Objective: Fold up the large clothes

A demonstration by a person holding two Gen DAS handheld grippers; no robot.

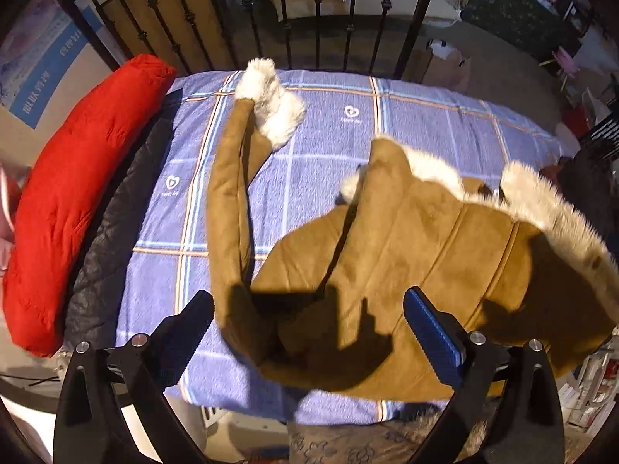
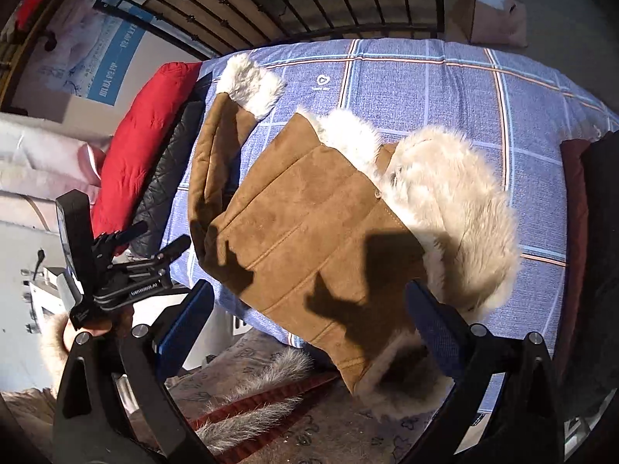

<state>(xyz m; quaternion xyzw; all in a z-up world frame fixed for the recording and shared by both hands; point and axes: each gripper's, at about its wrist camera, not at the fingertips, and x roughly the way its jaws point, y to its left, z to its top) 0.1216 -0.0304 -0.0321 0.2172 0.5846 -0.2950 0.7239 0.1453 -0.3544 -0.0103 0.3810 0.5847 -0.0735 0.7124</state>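
A brown suede coat (image 1: 387, 255) with white fur trim lies on the blue plaid bed cover (image 1: 332, 123). One sleeve (image 1: 228, 201) stretches away to the far side, ending in a white fur cuff (image 1: 271, 100). The fur collar (image 2: 452, 201) bulges at the right. My left gripper (image 1: 307, 332) is open and empty, hovering over the coat's near left part. My right gripper (image 2: 309, 328) is open and empty above the coat's (image 2: 309, 224) near hem. The left gripper (image 2: 116, 266) also shows in the right wrist view, at the left.
A red puffer jacket (image 1: 73, 193) and a dark quilted jacket (image 1: 112, 239) lie along the bed's left edge. A black iron headboard (image 1: 317, 15) stands behind. Dark clothes (image 2: 595, 232) lie at the right edge. A grey fur-trimmed garment (image 2: 255, 398) hangs below the near edge.
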